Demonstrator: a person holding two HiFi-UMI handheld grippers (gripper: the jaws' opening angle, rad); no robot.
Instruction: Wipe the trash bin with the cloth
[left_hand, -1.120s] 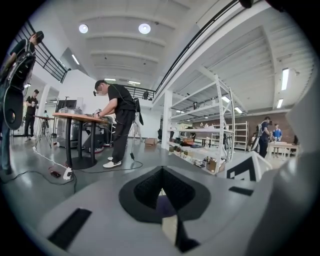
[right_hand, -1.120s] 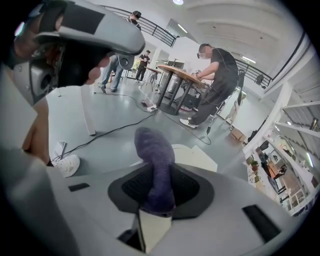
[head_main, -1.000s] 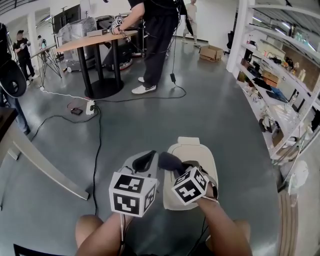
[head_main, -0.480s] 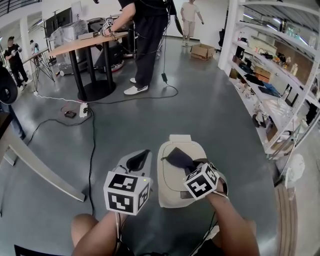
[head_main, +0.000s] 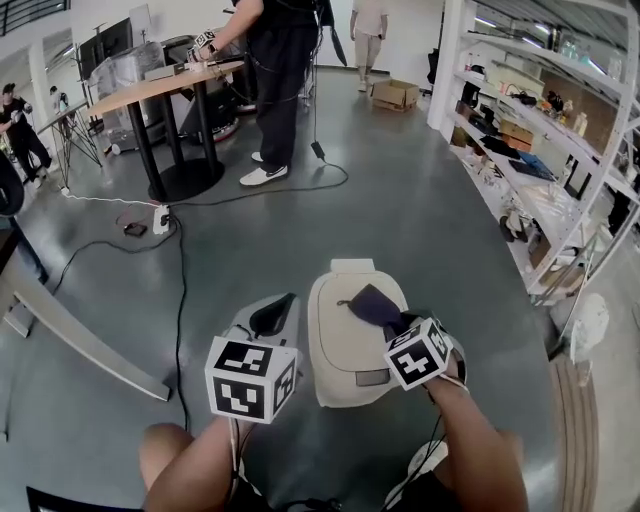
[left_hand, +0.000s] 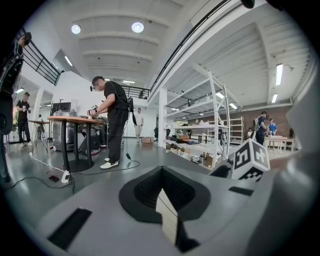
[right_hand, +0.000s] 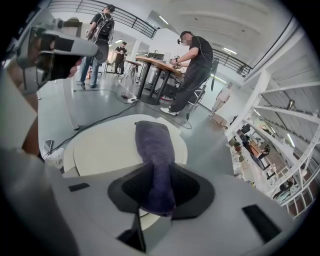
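Right tool (right_hand: 156, 200) clamps the purple cloth (right_hand: 152, 145); its free end lies on the trash bin (head_main: 335, 365) lid. Left tool (left_hand: 167, 220): jaws together, empty, beside the bin. My plan is to press the cloth flat and wipe in overlapping strokes.

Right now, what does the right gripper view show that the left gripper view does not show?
Only the right gripper view: the right tongs shut on the purple cloth, which stretches over the cream lid of the trash bin. Only the left gripper view: the left tongs shut with nothing between them, and the right gripper's marker cube. Both: the person in black standing at the round table, and the white shelves.
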